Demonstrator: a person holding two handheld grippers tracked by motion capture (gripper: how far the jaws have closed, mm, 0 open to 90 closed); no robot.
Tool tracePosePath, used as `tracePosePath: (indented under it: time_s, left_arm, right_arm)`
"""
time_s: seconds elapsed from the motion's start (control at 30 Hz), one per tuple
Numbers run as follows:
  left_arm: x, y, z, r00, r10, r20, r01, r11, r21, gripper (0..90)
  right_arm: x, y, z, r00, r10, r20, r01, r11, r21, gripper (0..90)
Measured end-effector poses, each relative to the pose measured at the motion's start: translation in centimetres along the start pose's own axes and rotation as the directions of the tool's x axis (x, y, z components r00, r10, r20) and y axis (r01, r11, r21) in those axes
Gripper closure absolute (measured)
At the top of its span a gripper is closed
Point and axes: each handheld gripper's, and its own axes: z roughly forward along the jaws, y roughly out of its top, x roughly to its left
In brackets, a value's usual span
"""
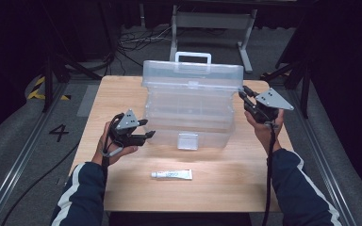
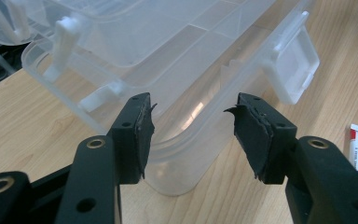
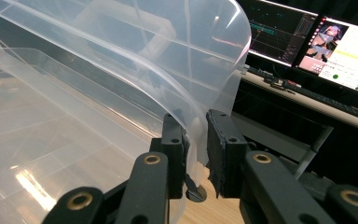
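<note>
A clear plastic toolbox point(image 1: 188, 117) stands in the middle of the wooden table point(image 1: 118, 94), its lid point(image 1: 193, 73) raised and tilted, the white handle point(image 1: 193, 57) on top. My right gripper point(image 1: 243, 91) is at the lid's right corner; in the right gripper view its jaws point(image 3: 196, 126) pinch the lid's curved edge point(image 3: 214, 70). My left gripper point(image 1: 147, 128) is level at the box's front left corner. Its jaws point(image 2: 191, 116) stand open, and the rounded corner of the box point(image 2: 182, 154) lies just ahead between them, untouched. A white tube point(image 1: 171, 174) lies in front of the box.
The box's front latch point(image 1: 187, 140) hangs open toward me. A metal stand point(image 1: 212, 23) and cables sit on the floor beyond the table. Monitors point(image 3: 307, 37) and a keyboard sit on a desk to the right. Bare tabletop lies around the tube.
</note>
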Motion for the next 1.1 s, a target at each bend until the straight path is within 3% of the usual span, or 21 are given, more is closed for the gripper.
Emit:
tracePosePath:
  time_s: [0.3, 0.53, 1.1]
  left_arm:
    - [-0.3, 0.5, 1.0, 0.9994, 0.015, 0.032, -0.015, 0.9999, 0.002, 46.8]
    - [-0.9, 0.8, 2.1, 0.9974, 0.036, 0.063, -0.038, 0.9986, 0.036, 46.5]
    - [-1.3, 1.5, 3.3, 0.9925, 0.075, 0.097, -0.081, 0.9945, 0.066, 48.7]
  right_arm:
    - [-0.1, 0.8, 0.5, 0.9994, -0.003, 0.035, 0.002, 1.0, 0.015, 79.9]
    - [-0.2, 1.0, 0.9, 0.9987, -0.007, 0.051, 0.007, 1.0, 0.016, 81.0]
    - [-0.6, 1.7, 1.5, 0.9986, -0.003, 0.053, 0.001, 1.0, 0.029, 81.8]
